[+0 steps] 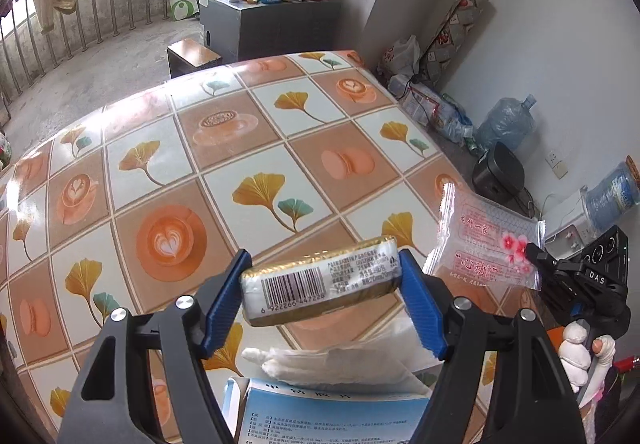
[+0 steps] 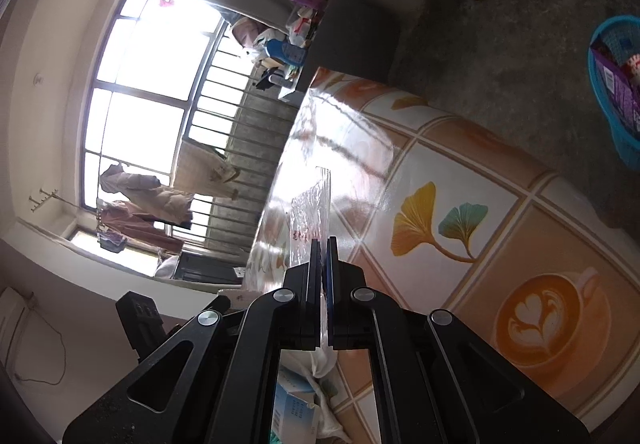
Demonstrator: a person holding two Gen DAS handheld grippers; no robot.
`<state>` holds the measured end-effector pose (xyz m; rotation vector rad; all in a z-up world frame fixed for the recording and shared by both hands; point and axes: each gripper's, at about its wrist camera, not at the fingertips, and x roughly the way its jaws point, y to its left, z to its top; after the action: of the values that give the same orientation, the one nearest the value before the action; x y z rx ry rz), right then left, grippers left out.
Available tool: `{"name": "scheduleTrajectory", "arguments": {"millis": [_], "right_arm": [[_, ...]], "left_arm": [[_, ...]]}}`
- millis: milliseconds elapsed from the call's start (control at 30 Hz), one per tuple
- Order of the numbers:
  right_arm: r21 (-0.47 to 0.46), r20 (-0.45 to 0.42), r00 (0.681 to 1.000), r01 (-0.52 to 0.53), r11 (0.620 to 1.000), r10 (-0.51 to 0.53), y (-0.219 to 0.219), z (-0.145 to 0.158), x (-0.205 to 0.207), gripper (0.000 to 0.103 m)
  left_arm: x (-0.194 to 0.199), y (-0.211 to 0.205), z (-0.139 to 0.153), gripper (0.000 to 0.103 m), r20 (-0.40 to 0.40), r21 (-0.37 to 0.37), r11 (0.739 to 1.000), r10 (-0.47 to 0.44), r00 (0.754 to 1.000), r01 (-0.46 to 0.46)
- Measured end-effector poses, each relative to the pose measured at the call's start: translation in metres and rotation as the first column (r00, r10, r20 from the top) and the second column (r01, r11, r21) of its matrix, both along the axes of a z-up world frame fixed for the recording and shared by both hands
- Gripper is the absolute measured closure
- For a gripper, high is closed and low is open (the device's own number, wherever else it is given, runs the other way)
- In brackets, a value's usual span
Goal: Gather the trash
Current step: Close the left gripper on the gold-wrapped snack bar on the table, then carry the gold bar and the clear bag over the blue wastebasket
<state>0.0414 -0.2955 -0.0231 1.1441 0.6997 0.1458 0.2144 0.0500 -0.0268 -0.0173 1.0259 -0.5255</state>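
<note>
My left gripper (image 1: 324,264) is shut on a round gold-wrapped snack pack (image 1: 320,284) with a white barcode label. Its blue pads (image 1: 224,296) press on both ends, and the pack hangs tilted above the patterned tablecloth (image 1: 200,147). My right gripper (image 1: 534,250) comes in from the right, held by a white-gloved hand (image 1: 580,348). It is shut on one edge of a clear plastic wrapper (image 1: 480,240) with pink flowers and red lettering. In the right wrist view the right gripper (image 2: 324,244) is closed tight on the same wrapper (image 2: 312,203), which sticks out edge-on above the table (image 2: 460,171).
A blue-and-white box (image 1: 332,416) and a crumpled white tissue (image 1: 332,364) lie at the near table edge under my left gripper. A blue basket (image 2: 616,131) holding packets stands on the floor. A water jug (image 1: 506,119), bags and a black appliance (image 1: 500,171) line the wall.
</note>
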Motion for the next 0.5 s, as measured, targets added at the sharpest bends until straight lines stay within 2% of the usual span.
{"name": "scheduleTrajectory", "arguments": {"millis": [133, 300, 433, 500], "right_arm": [[-0.024, 0.036, 0.998, 0.050, 0.998, -0.049, -0.016, 0.012, -0.010, 0.102], [-0.069, 0.076, 0.980, 0.187, 0.980, -0.182, -0.059, 0.027, -0.041, 0.102], [-0.097, 0.080, 0.940, 0.338, 0.936, -0.331, -0.106, 0.030, -0.081, 0.102], [-0.127, 0.070, 0.912, 0.411, 0.903, -0.405, -0.126, 0.029, -0.101, 0.102]], "left_arm": [[0.000, -0.011, 0.024, 0.031, 0.024, -0.074, 0.997, -0.032, 0.999, 0.034], [-0.003, -0.065, 0.046, 0.031, 0.042, -0.121, 0.980, -0.156, 0.987, 0.160], [-0.011, -0.135, 0.053, 0.031, 0.040, -0.132, 0.948, -0.287, 0.957, 0.289], [-0.017, -0.175, 0.052, 0.031, 0.019, -0.154, 0.919, -0.364, 0.931, 0.362]]}}
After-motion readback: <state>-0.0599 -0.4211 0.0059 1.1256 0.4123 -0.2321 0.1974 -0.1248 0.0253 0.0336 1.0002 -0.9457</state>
